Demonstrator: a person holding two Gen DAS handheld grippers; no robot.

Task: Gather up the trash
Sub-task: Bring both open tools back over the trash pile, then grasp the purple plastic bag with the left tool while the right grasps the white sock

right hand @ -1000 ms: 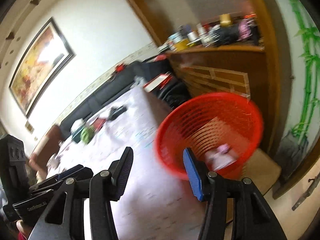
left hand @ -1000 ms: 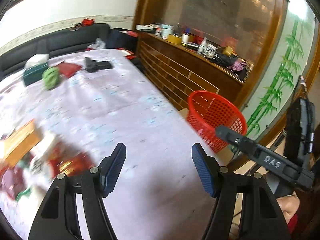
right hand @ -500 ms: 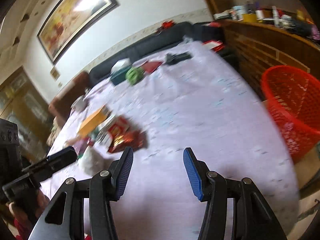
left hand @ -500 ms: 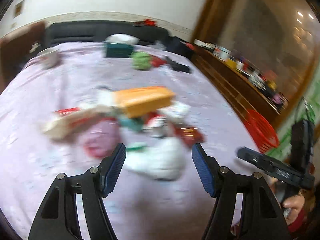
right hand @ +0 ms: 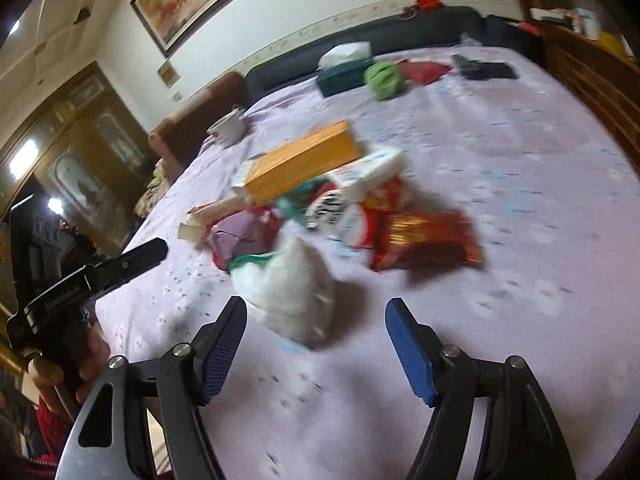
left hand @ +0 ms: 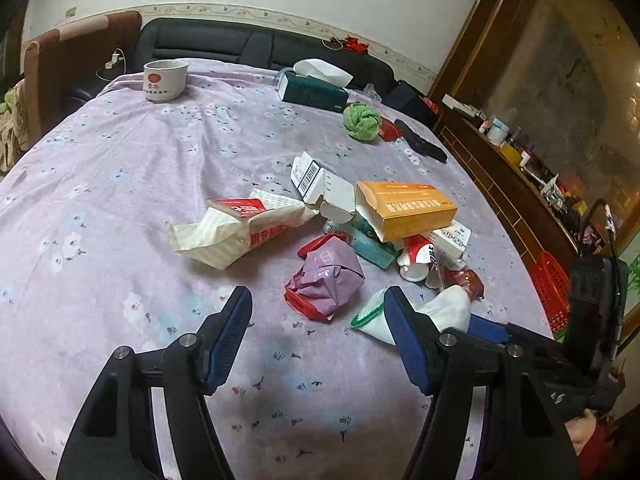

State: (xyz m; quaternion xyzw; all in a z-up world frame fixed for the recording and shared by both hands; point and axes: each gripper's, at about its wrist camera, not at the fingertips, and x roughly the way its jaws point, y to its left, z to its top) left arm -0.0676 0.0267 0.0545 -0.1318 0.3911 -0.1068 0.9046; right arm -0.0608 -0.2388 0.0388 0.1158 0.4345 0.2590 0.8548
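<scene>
A heap of trash lies on the lilac tablecloth: an orange carton (left hand: 408, 209) (right hand: 304, 160), a crumpled purple-and-red wrapper (left hand: 325, 280) (right hand: 244, 236), a white crumpled bag with a green rim (left hand: 436, 312) (right hand: 292, 280), a striped paper bag (left hand: 236, 232), a white barcode box (left hand: 324, 184) and a red foil packet (right hand: 428, 240). My left gripper (left hand: 318, 336) is open and empty, just short of the purple wrapper. My right gripper (right hand: 316, 340) is open and empty, just short of the white bag. The red basket (left hand: 550, 288) stands beyond the table's right edge.
A white cup (left hand: 165, 80), a teal tissue box (left hand: 312, 90), a green cloth ball (left hand: 362, 121) and a black object (left hand: 420, 145) sit at the table's far side. A dark sofa (left hand: 224, 42) runs behind it. A wooden counter (left hand: 516, 168) with clutter stands on the right.
Both grippers have swung away from the red basket toward the trash heap and closed in on it. Both stayed open and empty.
</scene>
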